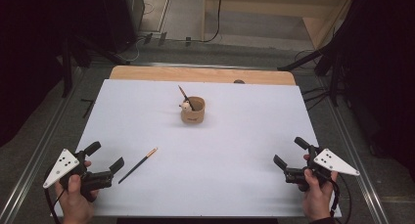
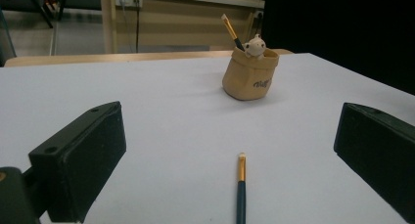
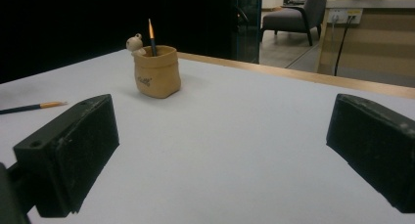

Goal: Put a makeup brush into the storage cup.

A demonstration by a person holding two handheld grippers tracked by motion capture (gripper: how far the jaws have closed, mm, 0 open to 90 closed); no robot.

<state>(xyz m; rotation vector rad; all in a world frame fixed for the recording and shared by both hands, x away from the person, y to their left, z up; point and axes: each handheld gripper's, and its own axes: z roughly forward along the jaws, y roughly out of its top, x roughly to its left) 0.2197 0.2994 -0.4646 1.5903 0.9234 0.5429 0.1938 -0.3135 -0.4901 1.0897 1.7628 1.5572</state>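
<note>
White table (image 1: 235, 150) carries a thin brush (image 1: 138, 165) lying flat; the left gripper (image 1: 105, 156), jaws wide and empty, could skid it aside.

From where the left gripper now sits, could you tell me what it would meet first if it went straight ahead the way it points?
Most likely the loose brush lying on the white table, between the open jaws of the left gripper. The holder pot stands farther on, slightly right.

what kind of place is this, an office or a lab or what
Probably a lab or studio set up for recording. A white-covered table stands among dark curtains and stands, cables trail over the floor, and an office chair sits behind. A person holds a left claw and a right claw.
</note>
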